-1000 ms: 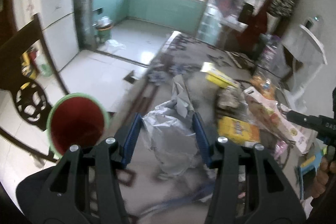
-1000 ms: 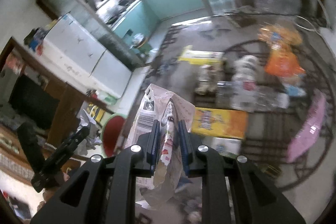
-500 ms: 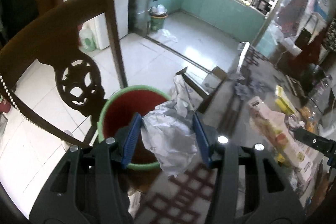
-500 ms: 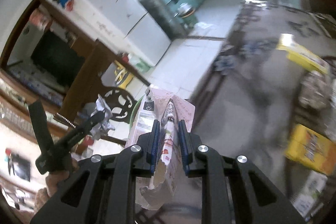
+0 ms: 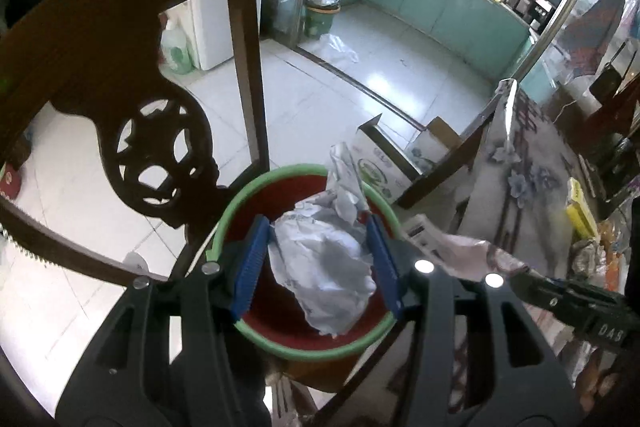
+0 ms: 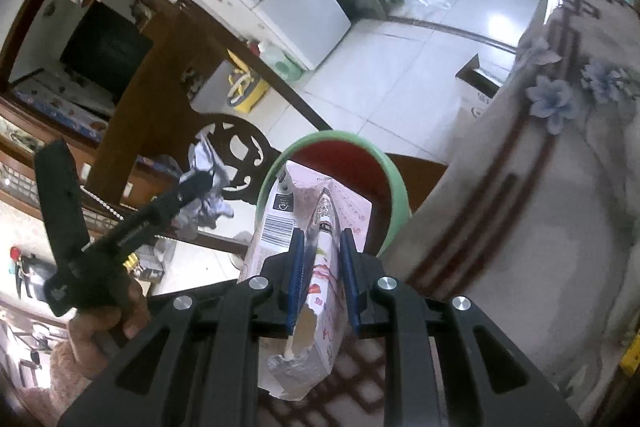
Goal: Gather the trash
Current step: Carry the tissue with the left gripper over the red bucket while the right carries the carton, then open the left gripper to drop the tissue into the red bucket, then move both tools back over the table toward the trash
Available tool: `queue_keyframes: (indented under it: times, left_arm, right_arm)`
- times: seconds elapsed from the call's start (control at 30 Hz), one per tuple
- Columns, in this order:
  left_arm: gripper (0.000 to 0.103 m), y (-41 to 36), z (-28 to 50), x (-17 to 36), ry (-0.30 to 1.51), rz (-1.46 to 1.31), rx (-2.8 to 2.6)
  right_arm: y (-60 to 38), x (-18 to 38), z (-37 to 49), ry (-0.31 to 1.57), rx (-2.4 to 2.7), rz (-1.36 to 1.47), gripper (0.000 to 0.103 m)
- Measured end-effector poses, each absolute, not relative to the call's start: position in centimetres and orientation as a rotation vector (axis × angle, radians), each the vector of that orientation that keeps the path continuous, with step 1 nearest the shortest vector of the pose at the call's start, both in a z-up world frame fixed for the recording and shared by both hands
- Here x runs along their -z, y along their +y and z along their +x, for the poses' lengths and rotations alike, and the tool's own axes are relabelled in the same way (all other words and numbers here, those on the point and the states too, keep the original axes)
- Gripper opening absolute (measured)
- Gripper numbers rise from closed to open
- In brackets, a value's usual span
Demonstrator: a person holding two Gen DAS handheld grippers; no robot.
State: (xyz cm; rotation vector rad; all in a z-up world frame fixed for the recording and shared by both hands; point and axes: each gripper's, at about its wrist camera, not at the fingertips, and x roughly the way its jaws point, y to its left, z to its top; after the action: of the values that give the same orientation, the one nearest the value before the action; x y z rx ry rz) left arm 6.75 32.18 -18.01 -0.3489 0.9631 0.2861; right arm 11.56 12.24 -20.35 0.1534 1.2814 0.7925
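Now | right tool (image 6: 319,263) clamps carton (image 6: 308,267), long axis toward bin (image 6: 394,179) | left tool (image 5: 316,259) clamps foil (image 5: 326,263)

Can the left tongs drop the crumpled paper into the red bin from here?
Probably yes. The left tongs hold the crumpled paper over the open mouth of the red bin, with nothing between them. The chair back stands beside the bin, off to one side.

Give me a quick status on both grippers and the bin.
Left gripper clamps crumpled paper over red bin. Right gripper clamps torn carton near rim. Nothing blocking.
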Motion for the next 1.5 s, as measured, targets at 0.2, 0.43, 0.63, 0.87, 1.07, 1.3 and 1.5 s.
queue_keyframes:
  times: [0.2, 0.43, 0.63, 0.87, 1.07, 1.3, 1.5]
  left_arm:
    - [0.049, 32.6, 7.4, 18.6, 0.970, -0.383, -0.283]
    - [0.071, 33.4, 7.0, 18.3, 0.931, -0.401, -0.338]
    - [0.073, 33.0, 6.7, 17.9, 0.917, -0.375, -0.330]
    - [0.073, 30.7, 5.6, 16.7, 0.894, -0.287, -0.308]
    - [0.073, 26.1, 3.2, 16.0, 0.893, -0.264, -0.232]
    - [0.073, 18.3, 1.2, 15.6, 0.930, -0.277, -0.075]
    - [0.073, 11.7, 0.9, 13.1, 0.887, -0.237, 0.061]
  right_arm:
    - [13.1, 20.8, 11.7, 1.291, -0.787, 0.140, 0.018]
    - [12.0, 20.7, 11.8, 1.259, -0.768, 0.213, 0.044]
    - [9.5, 18.5, 10.8, 1.216, -0.762, 0.216, 0.045]
    - [4.5, 15.6, 7.3, 1.116, -0.710, 0.173, 0.053]
    - [-0.7, 13.9, 4.1, 1.053, -0.626, 0.131, 0.060]
    - [-9.9, 12.8, 1.2, 1.020, -0.473, 0.127, 0.074]
    - [-21.3, 13.3, -0.3, 1.002, -0.200, 0.188, 0.075]
